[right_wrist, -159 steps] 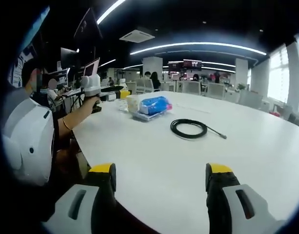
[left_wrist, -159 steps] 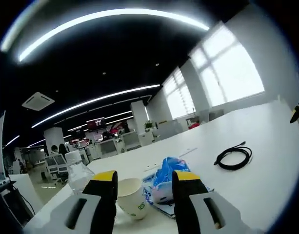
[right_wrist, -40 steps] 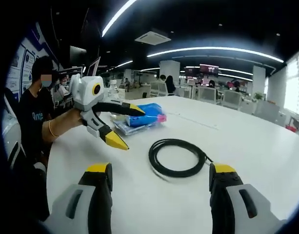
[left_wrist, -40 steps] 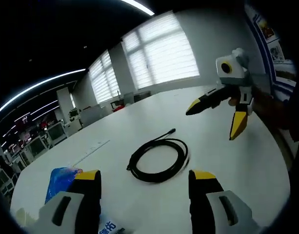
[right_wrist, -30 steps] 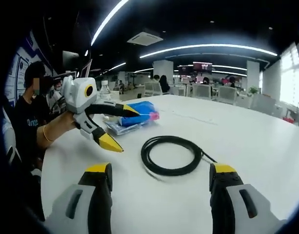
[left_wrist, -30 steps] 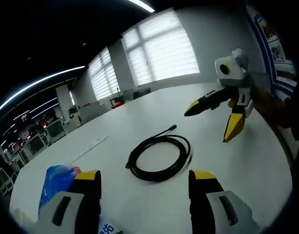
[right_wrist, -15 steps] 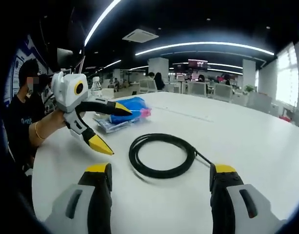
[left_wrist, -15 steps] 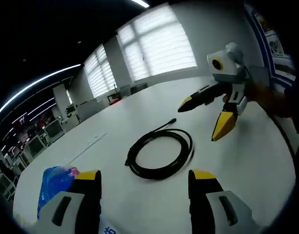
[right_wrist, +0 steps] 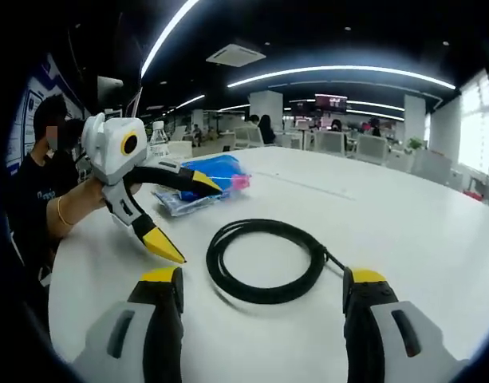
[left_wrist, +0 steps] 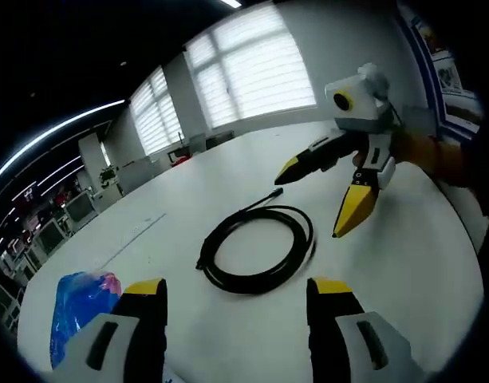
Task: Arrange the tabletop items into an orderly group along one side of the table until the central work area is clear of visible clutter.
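A black cable (left_wrist: 204, 257) lies coiled on the white table (left_wrist: 435, 271), its plug end pointing away. My left gripper (left_wrist: 238, 291) is open, its yellow-tipped jaws on either side of the near edge of the coil. From the right gripper view the same cable (right_wrist: 214, 263) sits just ahead of my open right gripper (right_wrist: 262, 279). The left gripper (right_wrist: 195, 222) hangs open over the coil's left side. The right gripper (left_wrist: 317, 199) hovers open at the coil's far right. A blue bag (right_wrist: 216, 169) rests on a clear packet (right_wrist: 176, 203) behind.
The blue bag (left_wrist: 80, 299) lies at the lower left of the left gripper view. A water bottle (right_wrist: 156, 136) stands behind it. A person in a black shirt (right_wrist: 37, 183) is at the table's left edge. Bare white table (right_wrist: 404, 231) stretches to the right.
Both grippers have drawn in toward the cable coil from opposite sides, jaws still open. About five seconds ago the left gripper faced the cup and blue bag. The cable has not moved.
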Motion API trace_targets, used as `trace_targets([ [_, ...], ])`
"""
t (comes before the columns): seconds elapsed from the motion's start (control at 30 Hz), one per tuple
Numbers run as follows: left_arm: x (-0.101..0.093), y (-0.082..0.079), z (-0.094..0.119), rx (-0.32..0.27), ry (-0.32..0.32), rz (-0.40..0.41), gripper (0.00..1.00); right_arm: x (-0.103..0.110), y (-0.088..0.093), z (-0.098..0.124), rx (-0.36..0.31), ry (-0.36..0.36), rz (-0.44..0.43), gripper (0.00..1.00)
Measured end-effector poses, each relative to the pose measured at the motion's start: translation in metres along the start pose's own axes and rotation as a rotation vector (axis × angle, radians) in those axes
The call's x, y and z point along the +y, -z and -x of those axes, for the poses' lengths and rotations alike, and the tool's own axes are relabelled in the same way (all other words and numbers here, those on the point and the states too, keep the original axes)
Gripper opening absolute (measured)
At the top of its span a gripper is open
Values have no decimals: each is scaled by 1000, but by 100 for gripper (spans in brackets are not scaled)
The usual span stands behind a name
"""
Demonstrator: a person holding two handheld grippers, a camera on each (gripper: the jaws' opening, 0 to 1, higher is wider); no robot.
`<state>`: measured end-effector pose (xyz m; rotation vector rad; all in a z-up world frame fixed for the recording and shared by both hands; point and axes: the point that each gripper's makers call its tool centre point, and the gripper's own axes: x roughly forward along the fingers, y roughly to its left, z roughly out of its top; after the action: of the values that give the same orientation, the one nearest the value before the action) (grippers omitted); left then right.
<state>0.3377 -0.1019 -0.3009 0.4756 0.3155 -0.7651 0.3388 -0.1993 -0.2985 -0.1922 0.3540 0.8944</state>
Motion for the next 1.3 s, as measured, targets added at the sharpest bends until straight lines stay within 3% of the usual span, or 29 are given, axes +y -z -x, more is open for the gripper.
trace_targets([
  [0.3, 4, 3, -6, 9, 21, 13, 69, -5, 11, -14, 44, 1, 55, 77],
  [1.03, 5, 9, -20, 28, 80, 32, 65, -11, 21, -26, 57, -23, 13, 76],
  [1.3, -3, 7, -25, 32, 148, 39, 62, -9, 21, -30, 62, -44, 25, 76],
])
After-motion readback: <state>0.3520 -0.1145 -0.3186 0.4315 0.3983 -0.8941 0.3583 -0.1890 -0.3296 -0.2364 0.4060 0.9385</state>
